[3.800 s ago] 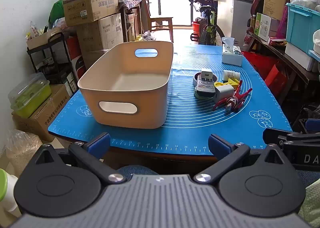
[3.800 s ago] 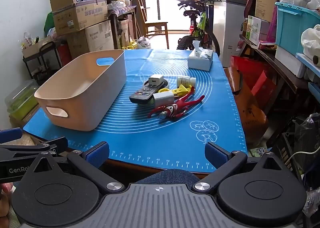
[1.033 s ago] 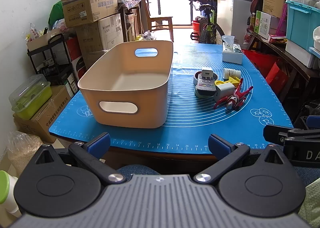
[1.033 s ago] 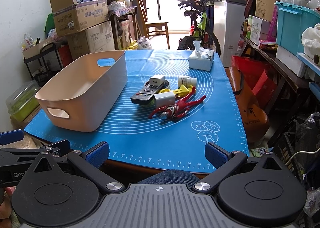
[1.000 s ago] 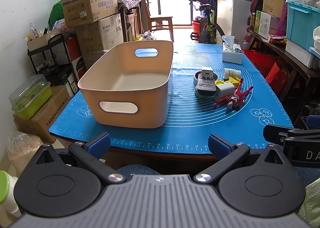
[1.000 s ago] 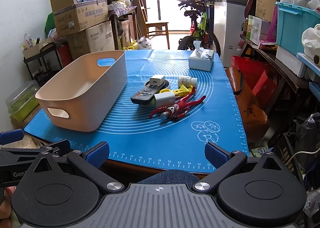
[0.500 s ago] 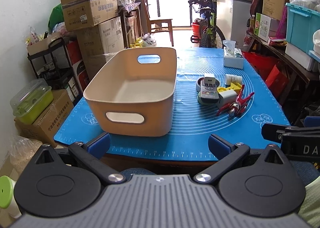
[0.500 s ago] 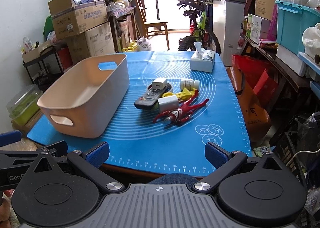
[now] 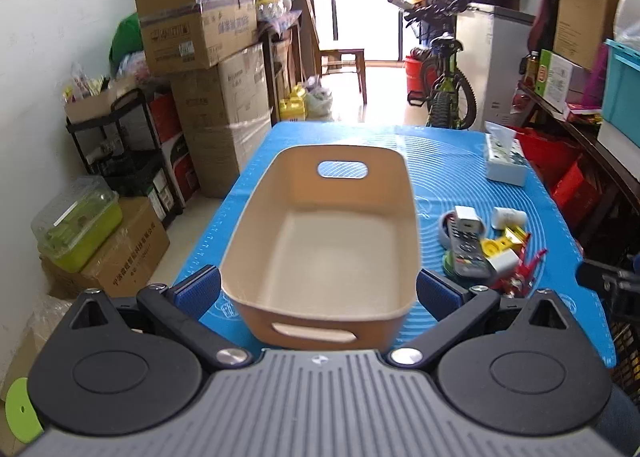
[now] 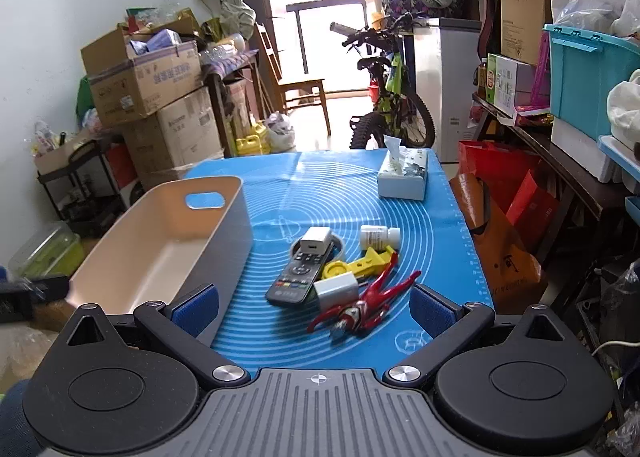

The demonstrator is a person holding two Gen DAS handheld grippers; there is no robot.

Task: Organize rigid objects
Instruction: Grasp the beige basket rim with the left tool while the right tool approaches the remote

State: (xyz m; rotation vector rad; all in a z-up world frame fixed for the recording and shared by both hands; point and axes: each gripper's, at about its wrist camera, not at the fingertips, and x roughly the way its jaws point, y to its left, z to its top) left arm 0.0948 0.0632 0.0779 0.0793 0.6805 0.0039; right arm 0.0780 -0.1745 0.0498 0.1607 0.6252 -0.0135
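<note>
Both tongs (image 9: 318, 289) (image 10: 314, 307) gape wide above bin (image 9: 256, 241) and toy pile (image 10: 340, 273)

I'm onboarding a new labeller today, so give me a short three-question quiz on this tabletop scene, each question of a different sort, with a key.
1. True or false: the beige bin already holds some of the loose items.
2. Multiple choice: what lies across the far end of the black remote? A) a white charger block B) the red figure C) the tissue box
3. Fill in: the left gripper and the right gripper are both ____, holding nothing.

Key: 1 false, the bin is empty; 2 A; 3 open.
</note>
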